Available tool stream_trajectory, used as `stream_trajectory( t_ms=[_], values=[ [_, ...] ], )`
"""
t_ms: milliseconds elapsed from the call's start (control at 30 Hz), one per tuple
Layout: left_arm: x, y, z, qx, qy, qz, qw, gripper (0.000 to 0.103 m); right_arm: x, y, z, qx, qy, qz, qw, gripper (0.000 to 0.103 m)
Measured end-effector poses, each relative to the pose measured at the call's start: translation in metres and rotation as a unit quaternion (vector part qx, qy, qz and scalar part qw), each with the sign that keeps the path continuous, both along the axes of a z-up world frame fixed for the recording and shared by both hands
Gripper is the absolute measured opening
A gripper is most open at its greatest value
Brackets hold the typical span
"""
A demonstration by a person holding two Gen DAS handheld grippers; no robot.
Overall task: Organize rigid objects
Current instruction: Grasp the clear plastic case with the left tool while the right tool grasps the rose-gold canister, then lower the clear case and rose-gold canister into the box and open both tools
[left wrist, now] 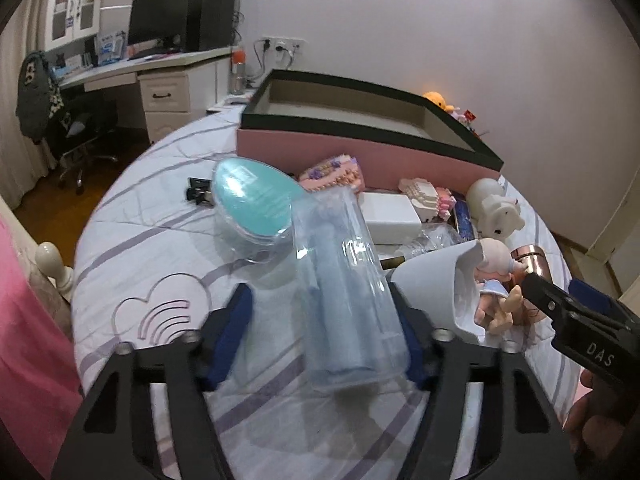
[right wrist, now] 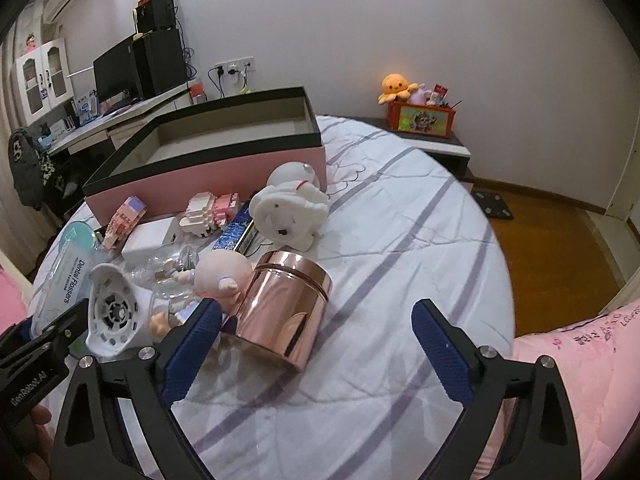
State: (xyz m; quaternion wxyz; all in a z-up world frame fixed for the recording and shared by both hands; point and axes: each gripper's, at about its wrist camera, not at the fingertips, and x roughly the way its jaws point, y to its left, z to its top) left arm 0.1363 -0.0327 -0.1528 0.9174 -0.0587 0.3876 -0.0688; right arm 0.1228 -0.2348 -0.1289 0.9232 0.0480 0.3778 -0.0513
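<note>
A clear plastic tube of dental flossers (left wrist: 348, 300) lies on the striped bedsheet between the fingers of my left gripper (left wrist: 320, 292). Its right pad is next to the tube, while a strip of sheet shows between the left pad (left wrist: 236, 328) and the tube, so the gripper is open. A rose-gold metal canister (right wrist: 280, 312) lies tilted on the sheet inside my open right gripper (right wrist: 318, 308), close to the left finger and far from the right one. An empty pink box with a black rim (right wrist: 208, 176) stands behind the pile.
Toys crowd the space in front of the box: a teal-lidded clear case (left wrist: 252, 204), a white fan-like shell (right wrist: 112, 312), a doll (right wrist: 220, 272), a white plush bear (right wrist: 292, 212), brick models (right wrist: 208, 212) and a white carton (left wrist: 390, 216). A desk and chair stand at the far left.
</note>
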Motion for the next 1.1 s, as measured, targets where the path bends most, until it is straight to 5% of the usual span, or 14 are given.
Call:
stream_trajectory(
  t_ms=[100, 233, 467, 533, 1100],
  values=[
    [0.007, -0.004, -0.005, -0.003, 0.016, -0.012, 0.9998, 0.041, 0.008, -0.001, -0.005, 0.011, 0.012, 0.009, 1.0, 0.088],
    [0.011, -0.009, -0.002, 0.015, 0.015, -0.012, 0.9997, 0.041, 0.014, 0.0, -0.009, 0.013, 0.03, 0.023, 0.999, 0.067],
    [0.026, -0.016, -0.007, 0.041, 0.026, -0.02, 0.9986, 0.033, 0.033, -0.002, -0.014, -0.002, 0.045, 0.034, 0.998, 0.063],
    [0.026, -0.014, -0.006, 0.031, 0.027, -0.023, 0.9989, 0.033, 0.037, -0.002, -0.019, 0.003, 0.056, 0.047, 0.997, 0.047],
    [0.006, 0.015, 0.048, 0.028, -0.015, -0.039, 0.9987, 0.033, 0.016, -0.01, 0.033, 0.071, 0.015, 0.076, 0.994, 0.048]
  ],
)
